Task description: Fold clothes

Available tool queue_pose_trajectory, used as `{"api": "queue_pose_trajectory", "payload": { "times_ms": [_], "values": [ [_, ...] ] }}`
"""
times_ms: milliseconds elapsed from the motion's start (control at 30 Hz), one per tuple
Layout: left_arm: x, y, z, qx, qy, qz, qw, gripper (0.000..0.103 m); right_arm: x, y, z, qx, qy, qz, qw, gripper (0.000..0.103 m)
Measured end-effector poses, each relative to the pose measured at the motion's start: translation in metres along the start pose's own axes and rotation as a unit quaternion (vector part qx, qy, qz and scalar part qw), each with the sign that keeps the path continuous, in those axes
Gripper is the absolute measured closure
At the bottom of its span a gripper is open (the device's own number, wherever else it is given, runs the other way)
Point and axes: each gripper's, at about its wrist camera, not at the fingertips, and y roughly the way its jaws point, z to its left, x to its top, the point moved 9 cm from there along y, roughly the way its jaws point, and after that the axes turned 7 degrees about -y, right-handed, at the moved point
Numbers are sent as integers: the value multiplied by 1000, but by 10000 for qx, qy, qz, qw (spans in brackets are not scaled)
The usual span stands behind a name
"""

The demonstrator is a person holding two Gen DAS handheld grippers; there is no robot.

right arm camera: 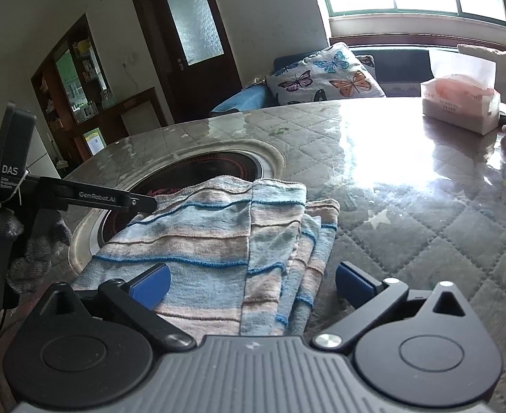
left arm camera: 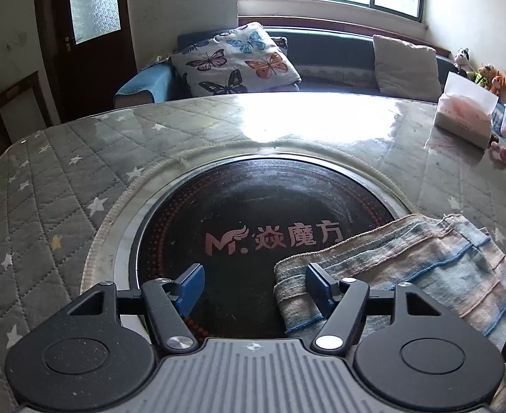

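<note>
Several stacked layers in striped towel (right arm camera: 215,241), 5 o'clock of burner (left arm camera: 253,213); left gripper (left arm camera: 254,287), right gripper (right arm camera: 253,280) released, empty.

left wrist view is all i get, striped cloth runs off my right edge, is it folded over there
Observer: Yes. In the right wrist view the striped cloth is doubled, with several layered edges stacked along its right side.
Operator: where's the right hand-held gripper
Observer: The right hand-held gripper is open, one finger over the cloth and the other over the quilted table cover beside it.
Operator: does my left one show from there
Observer: Yes, the left hand-held gripper appears from the side at the cloth's far left edge, held by a gloved hand.
</note>
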Motion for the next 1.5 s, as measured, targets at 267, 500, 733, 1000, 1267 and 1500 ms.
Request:
{"api": "queue_pose_trajectory", "payload": {
  "times_ms": [267,500,733,1000,1267,1500],
  "values": [
    [13,-23,-37,-492,153,-198,9985,35,-1,1,0,-12,-21,3,10000,0],
    [13,-17,-65,-705,400,-153,9966,34,-2,2,2,-78,-105,41,9999,0],
    [11,-5,-70,-603,494,-45,9969,32,-2,1,3,-65,-89,30,9999,0],
    [9,9,-77,-486,600,72,9970,28,-3,0,4,-49,-68,18,10000,0],
    [13,7,-102,-606,827,20,9947,26,-3,-1,4,-52,-71,20,10000,0],
    [9,14,-106,-593,856,123,9945,23,-3,0,4,-50,-67,20,10000,0]
  ]
}}
